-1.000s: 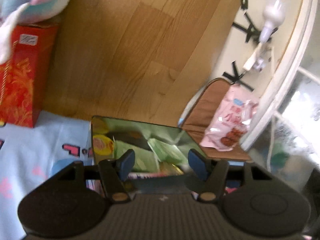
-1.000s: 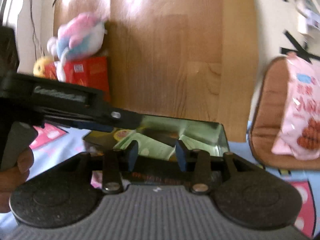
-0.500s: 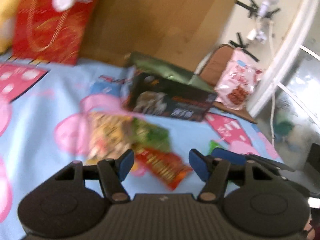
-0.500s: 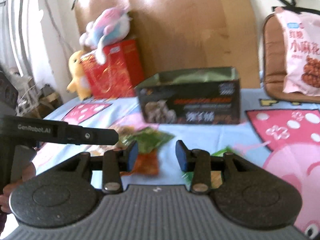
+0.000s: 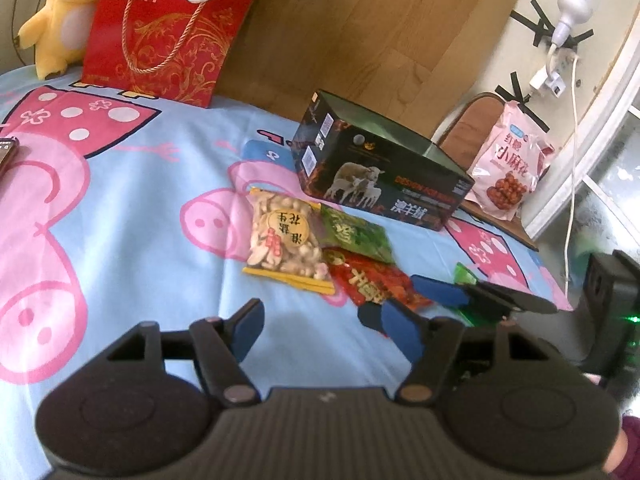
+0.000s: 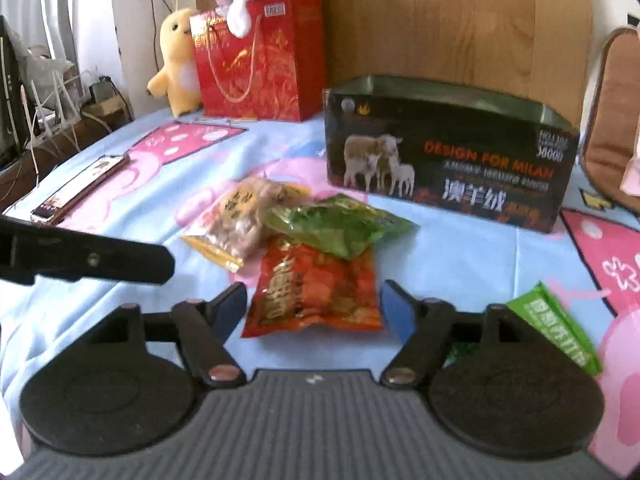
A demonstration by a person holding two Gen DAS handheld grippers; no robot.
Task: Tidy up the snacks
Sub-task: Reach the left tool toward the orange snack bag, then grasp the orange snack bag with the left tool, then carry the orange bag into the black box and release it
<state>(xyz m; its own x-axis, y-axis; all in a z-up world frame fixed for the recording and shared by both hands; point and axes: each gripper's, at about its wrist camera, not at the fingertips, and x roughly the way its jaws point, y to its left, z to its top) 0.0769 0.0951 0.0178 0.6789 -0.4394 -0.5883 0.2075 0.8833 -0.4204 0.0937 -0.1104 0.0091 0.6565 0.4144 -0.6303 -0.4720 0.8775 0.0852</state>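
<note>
A black open-topped box [image 5: 380, 178] [image 6: 448, 152] with sheep printed on it stands on the pink and blue sheet. In front of it lie a peanut pack [image 5: 282, 240] [image 6: 240, 216], a green pack [image 5: 354, 234] [image 6: 340, 228] and a red pack [image 5: 374, 282] [image 6: 316, 292]. Another green pack [image 6: 556, 328] lies at the right. My left gripper [image 5: 324, 330] is open and empty, above the sheet near the packs. My right gripper [image 6: 314, 308] is open, its fingers either side of the red pack's near end; it also shows in the left wrist view [image 5: 404, 308].
A red gift bag [image 5: 168, 32] [image 6: 256, 60] and a yellow plush toy [image 5: 60, 20] [image 6: 178, 64] stand at the back. A phone [image 6: 80, 188] lies at the left. A pink snack bag [image 5: 508, 176] rests on a brown cushion [image 5: 466, 136] at the right.
Both grippers have pulled back from over the box and come down low toward the packs on the sheet. Both have stayed open.
</note>
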